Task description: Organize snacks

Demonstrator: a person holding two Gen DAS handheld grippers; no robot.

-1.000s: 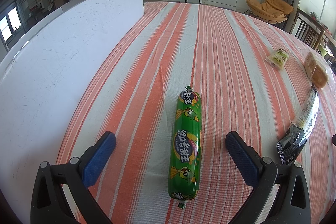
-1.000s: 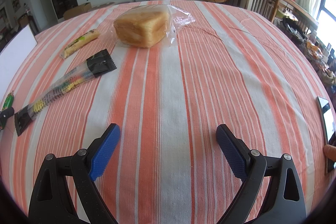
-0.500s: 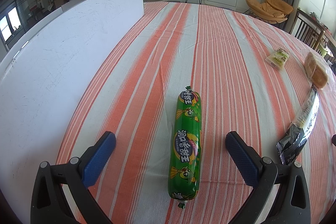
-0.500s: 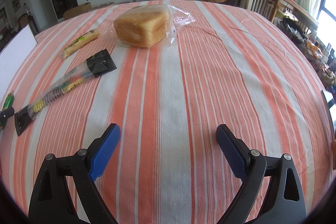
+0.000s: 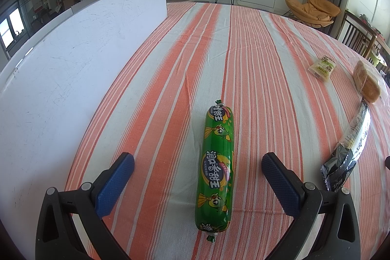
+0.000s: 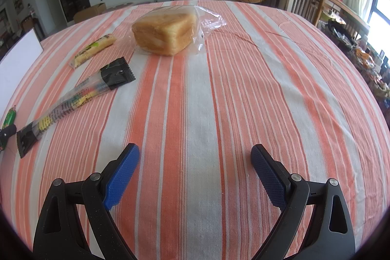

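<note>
Left gripper (image 5: 198,168): jaws wide, straddling the green sausage (image 5: 217,168), no pad in contact. Sausage lying lengthwise at lower centre of the left wrist frame, on the striped cloth of the bench (image 5: 263,70), roughly parallel to the fingers. White box (image 5: 73,60) filling the left side of that frame, wall close beside the sausage; judged the likely place for the snacks, though not confirmed.

Right gripper (image 6: 195,173): jaws wide, nothing between them, over bare cloth at lower centre of the right wrist frame. Bagged bread (image 6: 165,33) at upper centre, yellow-green bar (image 6: 93,50) at upper left, long black-ended packet (image 6: 78,99) at left, all well apart from the pads.

Step in hand, as judged: take the sausage with the left gripper. For a sound grasp:
- Centre on the thick middle of the tube, not the crimped ends.
- Lower until the pads flank the widest part, then close squarely across it.
- Close gently; smooth round casing likely to roll or squirt out under a skewed pinch.
- Lift level before carrying over the box wall.
</note>
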